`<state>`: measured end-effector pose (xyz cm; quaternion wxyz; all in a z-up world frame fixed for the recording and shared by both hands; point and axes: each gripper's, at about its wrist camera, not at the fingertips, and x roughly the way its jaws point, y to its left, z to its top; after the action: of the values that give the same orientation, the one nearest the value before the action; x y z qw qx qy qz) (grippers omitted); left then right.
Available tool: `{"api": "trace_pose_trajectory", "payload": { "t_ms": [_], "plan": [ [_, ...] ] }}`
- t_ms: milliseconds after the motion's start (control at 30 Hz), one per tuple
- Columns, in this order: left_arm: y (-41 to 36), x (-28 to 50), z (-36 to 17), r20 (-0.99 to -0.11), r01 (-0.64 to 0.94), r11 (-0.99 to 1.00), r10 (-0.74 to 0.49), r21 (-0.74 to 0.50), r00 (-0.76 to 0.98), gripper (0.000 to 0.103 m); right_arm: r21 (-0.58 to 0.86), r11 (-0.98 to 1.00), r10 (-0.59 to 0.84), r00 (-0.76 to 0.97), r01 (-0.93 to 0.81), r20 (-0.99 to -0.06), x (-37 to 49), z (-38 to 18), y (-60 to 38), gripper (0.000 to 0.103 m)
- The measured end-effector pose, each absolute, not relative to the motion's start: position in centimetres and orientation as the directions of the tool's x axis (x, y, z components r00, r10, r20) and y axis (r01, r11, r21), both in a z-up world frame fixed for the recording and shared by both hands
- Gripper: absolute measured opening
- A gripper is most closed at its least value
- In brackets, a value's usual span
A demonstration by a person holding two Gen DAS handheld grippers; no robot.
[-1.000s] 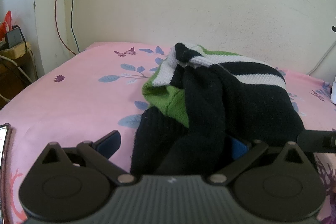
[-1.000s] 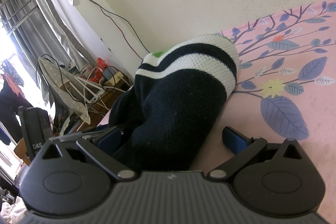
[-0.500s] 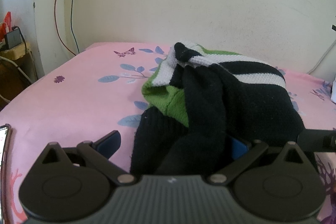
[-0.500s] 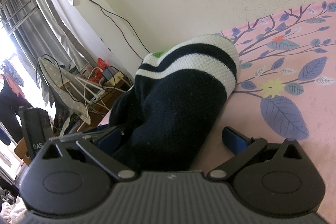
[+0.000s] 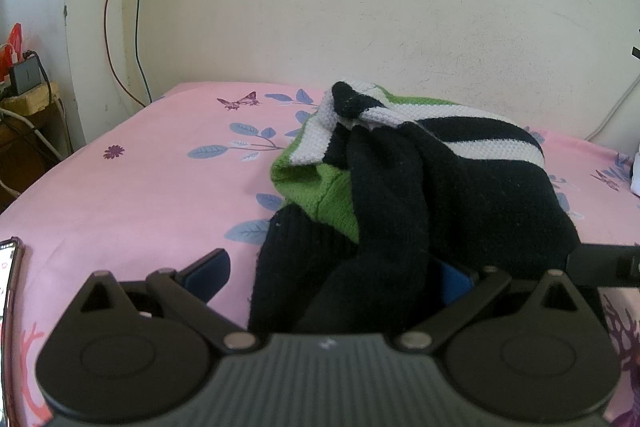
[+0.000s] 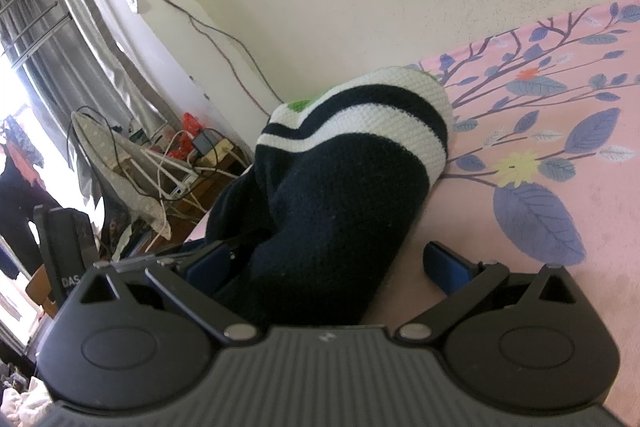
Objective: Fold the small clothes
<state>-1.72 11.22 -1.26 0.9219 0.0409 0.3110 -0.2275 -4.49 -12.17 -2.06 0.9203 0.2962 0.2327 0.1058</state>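
A small knitted sweater [image 5: 420, 187], black with white stripes and a green part, lies crumpled on the pink floral bedsheet [image 5: 140, 195]. My left gripper [image 5: 332, 275] is open at the sweater's near edge. A black sleeve lies between its blue pads, and the right pad is half hidden by the knit. In the right wrist view the same sweater [image 6: 352, 179] bulges up from the bed. My right gripper [image 6: 326, 263] is open too, with the black hem lying between its fingers and against the left pad.
A phone [image 5: 8, 267] lies at the bed's near left edge. The cream wall [image 5: 320, 7] stands close behind the bed, with wires running down it. Cables and a cluttered stand [image 6: 172, 163] are off the bed's side, beside a curtain.
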Motion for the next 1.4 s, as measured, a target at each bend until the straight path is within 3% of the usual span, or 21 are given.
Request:
{"api": "trace_pose_trajectory", "payload": {
  "t_ms": [167,300,467,500,633,700,767,900,933,967,1067,1233,1300,1333,1367,1400],
  "plan": [
    [11.7,-1.1,-1.4,-0.608,0.45,0.886,-0.42,-0.112,0.674,0.103,0.599,0.801,0.302,0.875,-0.017,-0.378,-4.6,-1.9,-12.5,0.097],
    [13.1,1.0,-1.7,-0.642,0.459,0.85,-0.506,-0.258,0.576,0.103,0.573,0.82,0.287,0.868,-0.004,-0.405,-3.9,-1.7,-12.2,0.097],
    [13.4,2.2,-1.2,-0.662,0.474,0.813,-0.563,-0.337,0.494,0.103,0.537,0.843,0.266,0.858,0.014,-0.44,-2.0,-1.4,-11.3,0.096],
    [13.0,2.2,-1.3,-0.665,0.48,0.812,-0.563,-0.333,0.491,0.103,0.538,0.843,0.273,0.855,0.009,-0.442,-1.4,-1.4,-11.1,0.087],
    [12.2,2.0,-1.5,-0.659,0.493,0.813,-0.558,-0.311,0.504,0.102,0.486,0.874,0.241,0.842,0.029,-0.484,0.4,-1.0,-10.0,0.082],
    [12.3,1.8,-1.6,-0.644,0.501,0.805,-0.571,-0.317,0.509,0.095,0.473,0.881,0.235,0.838,0.032,-0.493,0.7,-0.8,-9.9,0.078],
    [12.5,1.6,-1.6,-0.628,0.513,0.785,-0.602,-0.349,0.494,0.078,0.449,0.893,0.226,0.838,0.025,-0.497,0.6,-0.5,-9.7,0.07],
    [12.8,1.0,-1.1,-0.608,0.503,0.785,-0.608,-0.363,0.51,0.06,0.343,0.939,0.205,0.854,-0.033,-0.478,0.1,1.2,-8.2,0.055],
    [13.0,0.9,-0.6,-0.598,0.503,0.782,-0.613,-0.367,0.516,0.047,0.322,0.945,0.209,0.86,-0.055,-0.466,0.2,1.9,-7.8,0.051],
    [13.0,0.8,0.1,-0.586,0.507,0.778,-0.62,-0.371,0.522,0.041,0.304,0.95,0.214,0.866,-0.075,-0.453,0.4,2.7,-7.6,0.05],
    [13.4,1.7,3.0,-0.539,0.498,0.781,-0.622,-0.377,0.568,0.041,0.228,0.959,0.246,0.894,-0.168,-0.375,2.1,6.4,-6.9,0.046],
    [14.5,4.8,8.2,-0.427,0.423,0.843,-0.534,-0.333,0.729,0.04,0.142,0.948,0.311,0.919,-0.284,-0.242,8.1,11.8,-6.6,0.047],
    [14.2,7.4,8.9,-0.419,0.366,0.871,-0.481,-0.327,0.77,0.04,0.104,0.958,0.284,0.93,-0.267,-0.233,11.4,12.5,-6.8,0.049],
    [13.9,9.0,8.6,-0.429,0.326,0.889,-0.443,-0.32,0.787,0.044,0.092,0.964,0.263,0.933,-0.248,-0.244,13.3,12.4,-7.1,0.061],
    [13.7,10.8,7.9,-0.452,0.278,0.908,-0.4,-0.313,0.797,0.054,0.075,0.976,0.218,0.936,-0.205,-0.277,15.8,11.7,-7.5,0.07],
    [13.3,12.8,6.7,-0.506,0.209,0.931,-0.34,-0.298,0.793,0.058,0.049,0.991,0.132,0.942,-0.123,-0.309,17.7,10.8,-7.8,0.088]
  ]
}}
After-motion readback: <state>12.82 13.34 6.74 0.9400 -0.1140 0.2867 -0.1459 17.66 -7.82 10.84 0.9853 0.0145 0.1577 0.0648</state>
